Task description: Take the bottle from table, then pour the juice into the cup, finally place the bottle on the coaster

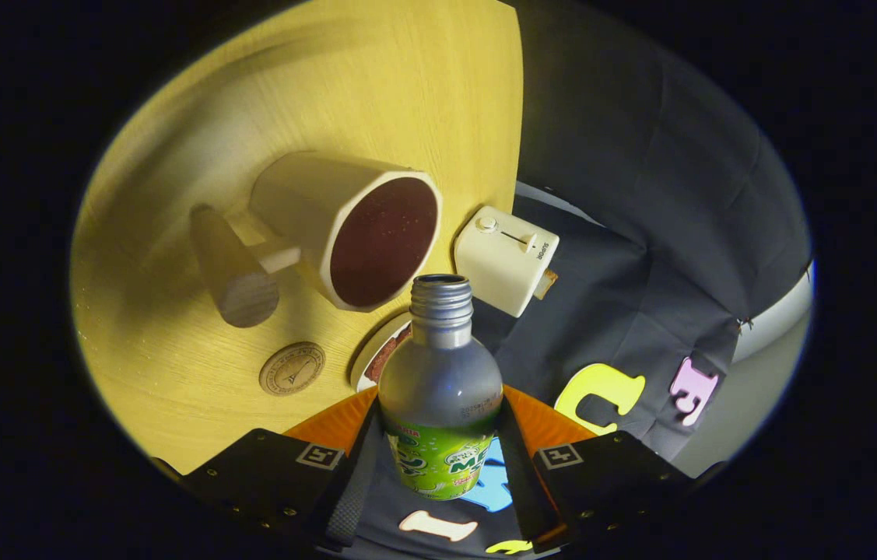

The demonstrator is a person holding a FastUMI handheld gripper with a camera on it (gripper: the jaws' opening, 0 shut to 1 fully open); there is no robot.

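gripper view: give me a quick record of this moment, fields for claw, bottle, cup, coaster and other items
claw: shut on the bottle, a finger on each side
bottle: open, cap off, neck tipped toward the cup
cup: beige mug with wooden handle, dark inside, beyond the bottle mouth
coaster: round wooden disc on the table, beside the bottle
other: white toaster-like box at the table edge

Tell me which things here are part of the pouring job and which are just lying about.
For the job: bottle, held between the gripper fingers; cup with wooden handle; round coaster.
Lying about: white toaster; small dish behind the bottle.
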